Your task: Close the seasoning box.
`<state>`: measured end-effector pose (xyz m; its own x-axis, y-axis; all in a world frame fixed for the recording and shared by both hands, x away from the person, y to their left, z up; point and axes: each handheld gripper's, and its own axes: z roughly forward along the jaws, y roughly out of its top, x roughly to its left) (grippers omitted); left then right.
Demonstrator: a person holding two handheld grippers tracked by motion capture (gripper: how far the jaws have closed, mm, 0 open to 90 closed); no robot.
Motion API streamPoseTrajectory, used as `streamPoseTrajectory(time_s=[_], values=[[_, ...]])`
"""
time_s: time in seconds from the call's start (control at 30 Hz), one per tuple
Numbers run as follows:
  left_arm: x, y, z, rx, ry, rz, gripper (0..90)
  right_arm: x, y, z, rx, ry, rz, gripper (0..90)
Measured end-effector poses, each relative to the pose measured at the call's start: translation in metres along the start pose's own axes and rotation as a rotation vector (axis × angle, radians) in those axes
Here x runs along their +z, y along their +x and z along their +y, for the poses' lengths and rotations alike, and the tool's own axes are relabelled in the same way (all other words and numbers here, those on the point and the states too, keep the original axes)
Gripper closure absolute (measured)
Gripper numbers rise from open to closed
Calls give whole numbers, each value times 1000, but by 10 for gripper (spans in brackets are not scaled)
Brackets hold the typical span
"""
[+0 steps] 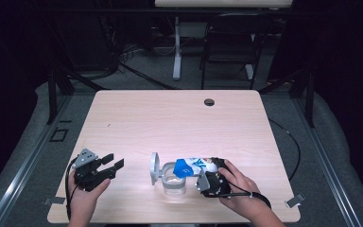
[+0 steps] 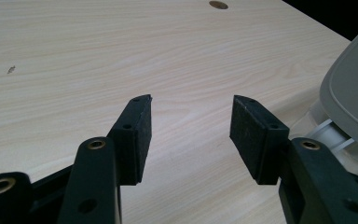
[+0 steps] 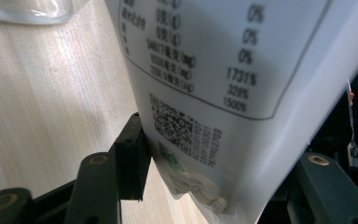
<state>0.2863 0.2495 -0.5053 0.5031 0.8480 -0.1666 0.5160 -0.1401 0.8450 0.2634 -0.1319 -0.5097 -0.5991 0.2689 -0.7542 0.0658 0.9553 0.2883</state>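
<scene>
Tilting a white and blue pouch (image 1: 196, 165) over a clear glass container (image 1: 174, 182), the right claw (image 1: 207, 182) works at the lower centre of the high view, a hand (image 1: 238, 189) wrapped around its black body. The pouch lies nearly level, its blue end at the left just above the container's mouth. In the right gripper view the pouch (image 3: 223, 84) runs from the upper part of the frame down between the two black jaws, which are closed against its sides; small printed text, a framed table and a square code show on its white face, and its crimped end sits at the lower centre. The clear rim of the container (image 3: 25, 11) shows in the upper left corner of that view.

A grey hinged lid (image 1: 155, 168) stands upright just left of the container, flipped back from its mouth. In the left gripper view the lid (image 2: 354, 102) curves in at the right edge.

The left claw (image 1: 108, 168) rests at the lower left of the high view, well apart from the container, held in the other hand (image 1: 87, 196). Its jaws stand apart with nothing between them, bare counter (image 2: 121, 56) showing through the gap.

The pale wood counter (image 1: 170, 118) carries a small round hole (image 1: 209, 102) near its far edge.
</scene>
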Motion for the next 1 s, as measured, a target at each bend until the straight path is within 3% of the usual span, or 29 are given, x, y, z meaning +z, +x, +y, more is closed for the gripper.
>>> streamPoseTrajectory(time_s=[1.0], values=[[0,0,0,2,1,-1,490,0,-2,4,-88,34,-43,460]])
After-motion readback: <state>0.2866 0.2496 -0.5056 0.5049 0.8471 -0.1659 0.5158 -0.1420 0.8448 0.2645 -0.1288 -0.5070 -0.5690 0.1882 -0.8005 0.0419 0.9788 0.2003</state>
